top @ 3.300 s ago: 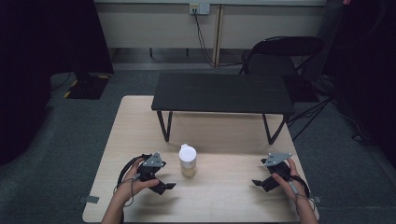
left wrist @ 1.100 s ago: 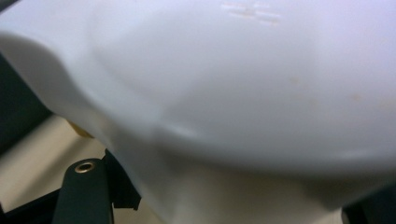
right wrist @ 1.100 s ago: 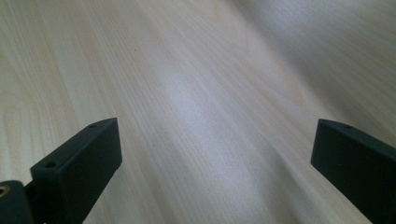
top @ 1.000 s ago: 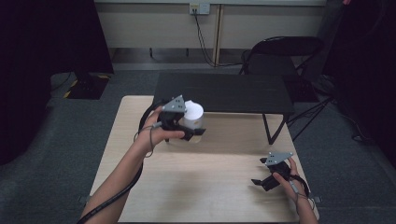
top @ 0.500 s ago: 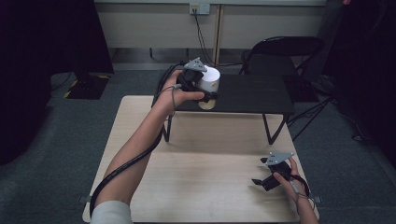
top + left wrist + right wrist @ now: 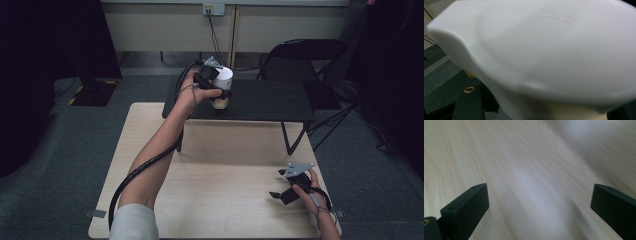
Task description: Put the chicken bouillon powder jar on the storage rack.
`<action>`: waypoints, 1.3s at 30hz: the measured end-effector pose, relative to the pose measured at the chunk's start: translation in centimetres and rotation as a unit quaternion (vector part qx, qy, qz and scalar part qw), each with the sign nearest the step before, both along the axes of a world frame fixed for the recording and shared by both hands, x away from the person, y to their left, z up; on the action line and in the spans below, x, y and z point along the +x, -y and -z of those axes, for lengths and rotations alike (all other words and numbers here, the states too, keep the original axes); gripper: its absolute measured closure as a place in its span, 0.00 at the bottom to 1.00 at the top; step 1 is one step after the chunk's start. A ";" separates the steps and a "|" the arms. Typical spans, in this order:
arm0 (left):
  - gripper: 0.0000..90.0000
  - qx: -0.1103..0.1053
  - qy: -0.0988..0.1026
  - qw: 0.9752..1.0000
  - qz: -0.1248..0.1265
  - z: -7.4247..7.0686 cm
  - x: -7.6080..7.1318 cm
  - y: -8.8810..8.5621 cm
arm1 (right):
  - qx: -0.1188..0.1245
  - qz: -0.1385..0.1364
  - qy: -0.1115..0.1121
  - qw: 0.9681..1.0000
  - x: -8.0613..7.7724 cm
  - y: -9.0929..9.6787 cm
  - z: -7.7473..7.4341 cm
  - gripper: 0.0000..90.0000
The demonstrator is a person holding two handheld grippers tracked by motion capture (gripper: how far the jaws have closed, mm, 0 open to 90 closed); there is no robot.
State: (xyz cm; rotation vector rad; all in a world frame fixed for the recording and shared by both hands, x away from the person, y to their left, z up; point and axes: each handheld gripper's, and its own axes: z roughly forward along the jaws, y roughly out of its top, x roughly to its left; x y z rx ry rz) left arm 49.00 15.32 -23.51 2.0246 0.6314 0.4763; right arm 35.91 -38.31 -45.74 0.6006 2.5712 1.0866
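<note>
My left gripper (image 6: pixel 220 90) grips a white-lidded jar (image 6: pixel 221 89) just above the near left part of the black bench (image 6: pixel 260 100); it stands upright, long axis vertical, lid on top. Its lower part looks pale yellow, though I cannot tell what it contains. My right gripper (image 6: pixel 282 191) rests low on the wooden table (image 6: pixel 225 165), jaws wide apart, holding nothing.
</note>
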 end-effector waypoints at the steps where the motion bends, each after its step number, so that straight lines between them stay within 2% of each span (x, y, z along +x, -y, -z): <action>1: 0.34 -0.001 -0.002 1.000 -0.001 0.2 0.2 0.1 | 0.002 -0.001 -0.001 1.000 0.0 0.0 0.0 0.01; 17: 0.34 -0.014 0.004 1.000 0.000 0.8 0.4 -0.1 | -0.001 -0.005 0.000 1.000 0.0 -0.2 -0.1 0.01; 25: 0.33 -0.011 0.007 1.000 0.001 0.8 0.3 -0.2 | 0.000 -0.007 0.000 1.000 0.0 -0.3 -0.1 0.01; 33: 0.14 -0.006 0.000 1.000 0.006 0.7 0.3 0.1 | 0.000 -0.010 0.000 1.000 0.0 -0.3 -0.1 0.01; 36: 0.08 0.000 0.000 1.000 0.001 0.6 0.0 0.4 | 0.000 -0.011 0.000 1.000 0.0 -0.3 -0.2 0.01; 39: 0.02 -0.003 -0.005 1.000 -0.001 0.6 -0.1 0.4 | 0.000 -0.011 0.000 1.000 0.0 -0.3 -0.2 0.01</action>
